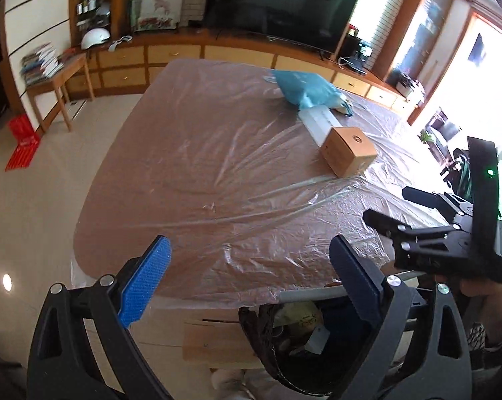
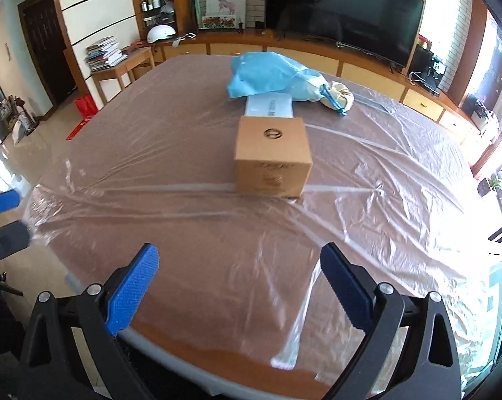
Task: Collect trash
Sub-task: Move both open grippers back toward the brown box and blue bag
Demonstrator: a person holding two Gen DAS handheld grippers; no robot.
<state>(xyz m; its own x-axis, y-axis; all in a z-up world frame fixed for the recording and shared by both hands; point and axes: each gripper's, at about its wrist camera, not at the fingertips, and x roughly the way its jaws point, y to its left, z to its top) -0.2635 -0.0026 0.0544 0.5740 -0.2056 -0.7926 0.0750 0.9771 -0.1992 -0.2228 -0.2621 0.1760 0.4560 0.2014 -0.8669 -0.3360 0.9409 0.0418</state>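
Note:
A brown cardboard box (image 2: 272, 156) stands mid-table on the plastic-covered table (image 2: 184, 226). Behind it lies a flat white box (image 2: 269, 106), then a crumpled blue plastic bag (image 2: 267, 73) and a cream cloth pouch (image 2: 341, 98). My right gripper (image 2: 239, 283) hovers open over the table's near edge with nothing between its fingers. In the left wrist view the same cardboard box (image 1: 349, 155), white box (image 1: 317, 121) and blue bag (image 1: 304, 90) sit far right. My left gripper (image 1: 251, 276) is open and empty, above a black-lined trash bin (image 1: 284, 340) that holds scraps. The right gripper (image 1: 391, 205) shows at the right.
A television (image 2: 344, 6) and a long wooden cabinet (image 2: 301, 53) line the far wall. A side table with stacked books (image 2: 104, 55) stands at the left, with a red basket (image 1: 22, 141) on the floor. A wooden board (image 1: 214, 340) lies beside the bin.

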